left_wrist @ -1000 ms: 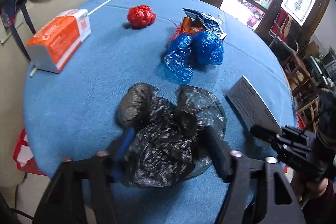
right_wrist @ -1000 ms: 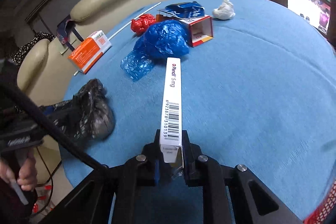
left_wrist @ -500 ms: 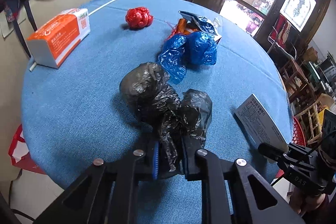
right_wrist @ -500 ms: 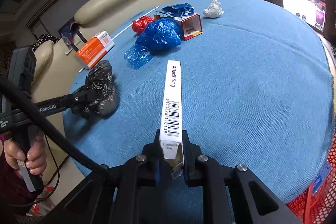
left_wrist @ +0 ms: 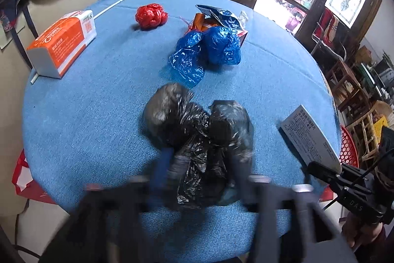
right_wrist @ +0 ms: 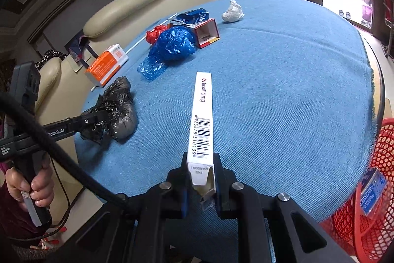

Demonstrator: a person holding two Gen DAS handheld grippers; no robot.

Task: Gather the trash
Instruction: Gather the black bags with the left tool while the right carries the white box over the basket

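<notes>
- The right gripper [right_wrist: 201, 179] is clenched on the near end of a long, narrow white cardboard medicine box [right_wrist: 201, 123]. The box's long axis runs straight ahead along the fingers, out over the round table's blue cloth [right_wrist: 283, 90].
- Its upper face reads "Pendil 5 mg", then a barcode numbered 6923878310139; the end flap reads "11002861SB".
- The left gripper [left_wrist: 200, 166] is blurred, its fingers spread on either side of a crumpled black plastic bag [left_wrist: 197, 134] near the table's edge.
- A red mesh basket [right_wrist: 374, 189] sits just beside the table's right rim.
</notes>
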